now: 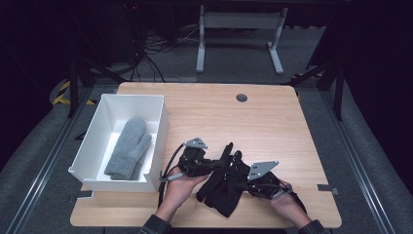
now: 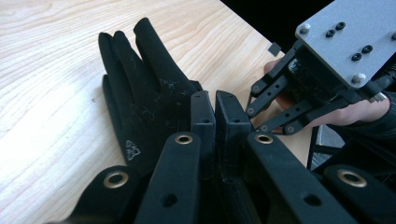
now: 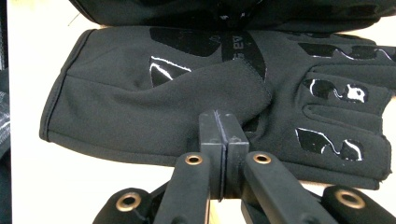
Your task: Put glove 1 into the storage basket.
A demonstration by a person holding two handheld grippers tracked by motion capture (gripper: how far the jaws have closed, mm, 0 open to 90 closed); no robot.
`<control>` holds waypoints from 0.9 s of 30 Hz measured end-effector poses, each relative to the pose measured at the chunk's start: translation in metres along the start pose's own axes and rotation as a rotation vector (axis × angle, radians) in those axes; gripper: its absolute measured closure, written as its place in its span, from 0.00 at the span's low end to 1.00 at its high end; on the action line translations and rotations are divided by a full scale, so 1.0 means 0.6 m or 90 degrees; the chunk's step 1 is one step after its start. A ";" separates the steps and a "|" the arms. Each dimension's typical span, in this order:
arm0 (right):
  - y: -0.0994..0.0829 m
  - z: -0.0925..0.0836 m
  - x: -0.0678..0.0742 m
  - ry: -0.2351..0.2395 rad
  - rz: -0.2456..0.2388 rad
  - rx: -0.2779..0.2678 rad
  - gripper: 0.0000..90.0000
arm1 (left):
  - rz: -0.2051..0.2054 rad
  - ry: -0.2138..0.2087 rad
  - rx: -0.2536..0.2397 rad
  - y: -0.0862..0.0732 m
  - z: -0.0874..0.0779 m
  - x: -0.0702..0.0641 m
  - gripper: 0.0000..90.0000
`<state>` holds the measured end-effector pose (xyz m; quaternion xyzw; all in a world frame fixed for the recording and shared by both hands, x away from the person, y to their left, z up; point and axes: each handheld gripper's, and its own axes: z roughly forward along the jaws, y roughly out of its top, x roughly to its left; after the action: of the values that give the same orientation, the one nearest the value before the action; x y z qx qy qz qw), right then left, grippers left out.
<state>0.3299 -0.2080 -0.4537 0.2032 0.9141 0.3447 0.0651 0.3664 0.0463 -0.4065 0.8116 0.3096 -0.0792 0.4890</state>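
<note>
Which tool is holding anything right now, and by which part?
The right tool pinches the black glove at its thumb; the left tool is shut over its cuff end.

The room around is dark, and light falls from above on the table point(image 1: 272, 122). Its wood glares pale in both gripper views. The near jaws look soft.

Black glove point(image 3: 140, 107) had a strip w/ letters, approx. "ea", rest hidden. Small white logo point(image 2: 133, 150) on its back, unreadable.
</note>
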 end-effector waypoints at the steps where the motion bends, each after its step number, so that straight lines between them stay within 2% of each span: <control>1: 0.002 0.002 0.001 -0.001 0.000 0.000 1.00 | 0.002 -0.001 0.002 0.001 0.001 0.000 0.97; 19: 0.028 0.032 0.005 -0.005 0.000 -0.007 1.00 | 0.000 -0.010 0.024 -0.004 0.037 -0.006 0.98; 23: 0.028 0.031 0.006 -0.008 -0.002 -0.008 1.00 | 0.002 -0.006 0.033 -0.007 0.045 -0.007 0.98; 24: 0.027 0.026 0.006 -0.010 -0.008 -0.016 1.00 | 0.001 -0.004 0.034 -0.007 0.047 -0.007 0.98; 27: 0.021 0.008 0.002 -0.013 0.001 -0.026 1.00 | 0.003 -0.004 0.036 -0.009 0.047 -0.006 0.98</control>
<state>0.3341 -0.1959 -0.4490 0.2062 0.9061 0.3611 0.0782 0.3653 0.0227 -0.4236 0.8255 0.3038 -0.0896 0.4671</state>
